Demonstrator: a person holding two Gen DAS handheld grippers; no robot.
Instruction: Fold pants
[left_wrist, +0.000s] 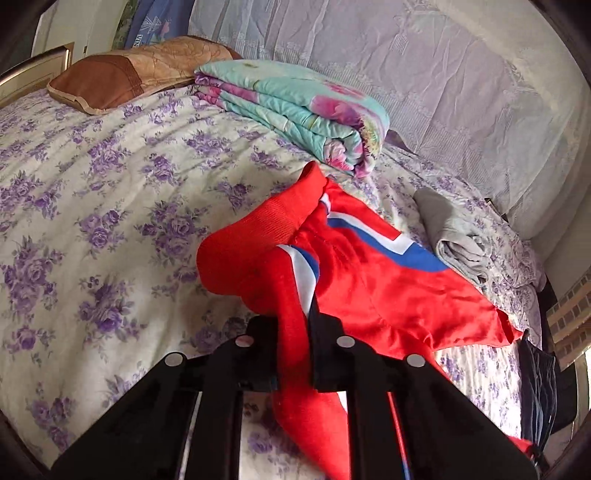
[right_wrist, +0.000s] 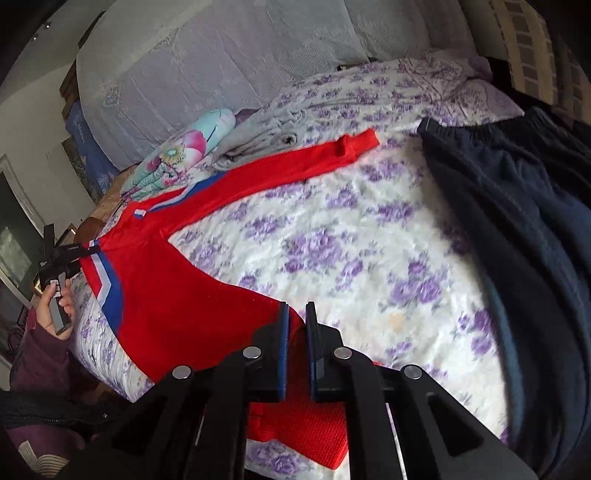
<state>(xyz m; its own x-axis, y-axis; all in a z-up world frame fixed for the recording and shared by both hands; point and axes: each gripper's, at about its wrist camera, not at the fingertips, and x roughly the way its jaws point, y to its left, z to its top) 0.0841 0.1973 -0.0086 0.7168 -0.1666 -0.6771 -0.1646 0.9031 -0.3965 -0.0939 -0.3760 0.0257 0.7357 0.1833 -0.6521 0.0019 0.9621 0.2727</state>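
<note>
Both grippers are clamping the red pants (right_wrist: 177, 302), left gripper (left_wrist: 293, 325) at waistband, right gripper (right_wrist: 295, 332) at cuff; keeping tension even should be preventing wrinkles.

We're pretty clearly in someone's bedroom at home. Most of what we see is a bed (left_wrist: 110, 192) with a cream spread covered in purple flowers, a brown pillow (left_wrist: 122, 74) up by the headboard (left_wrist: 35, 70), and a folded floral quilt (left_wrist: 295, 110) sitting beside it. A lacy white curtain (left_wrist: 424, 74) hangs along the far side. We've also got laundry lying around: a folded grey garment (left_wrist: 450, 232) and dark navy clothes (right_wrist: 517, 206) on the spread.
</note>
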